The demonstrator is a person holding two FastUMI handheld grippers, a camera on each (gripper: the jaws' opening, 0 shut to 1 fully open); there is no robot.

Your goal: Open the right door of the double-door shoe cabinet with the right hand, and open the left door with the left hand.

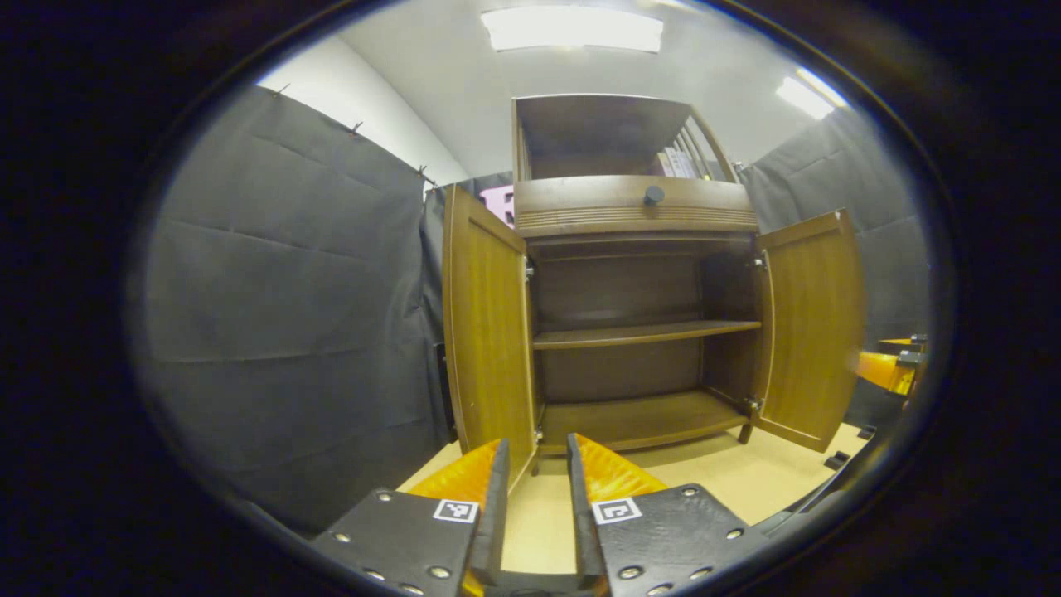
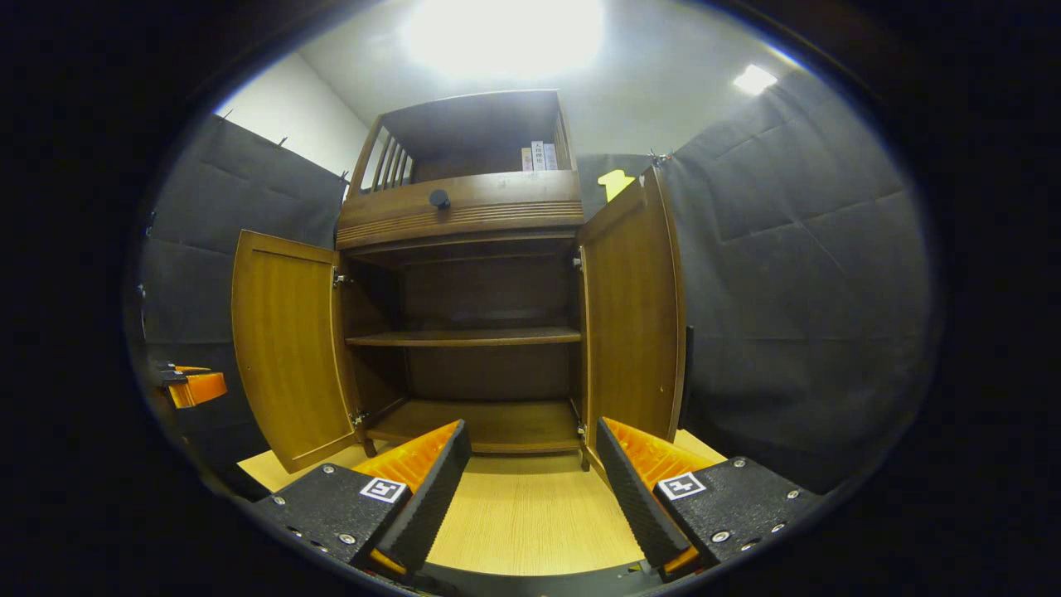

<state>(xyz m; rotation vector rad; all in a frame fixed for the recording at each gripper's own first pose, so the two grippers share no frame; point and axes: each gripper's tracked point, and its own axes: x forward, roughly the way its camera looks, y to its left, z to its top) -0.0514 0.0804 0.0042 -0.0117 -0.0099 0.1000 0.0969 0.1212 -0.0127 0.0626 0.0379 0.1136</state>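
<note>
The brown wooden shoe cabinet stands ahead with both doors swung outward. In the left gripper view the left door stands just beyond my left gripper, which is open by a narrow gap and holds nothing. The right door hangs open farther right. In the right gripper view the right door stands close ahead of my right gripper, which is wide open and empty. The left door shows at the left. Neither gripper touches a door.
Inside the cabinet are a middle shelf and a bottom board. Above is a drawer with a dark knob and an open top shelf with books. Black cloth walls flank the cabinet. The floor is light wood.
</note>
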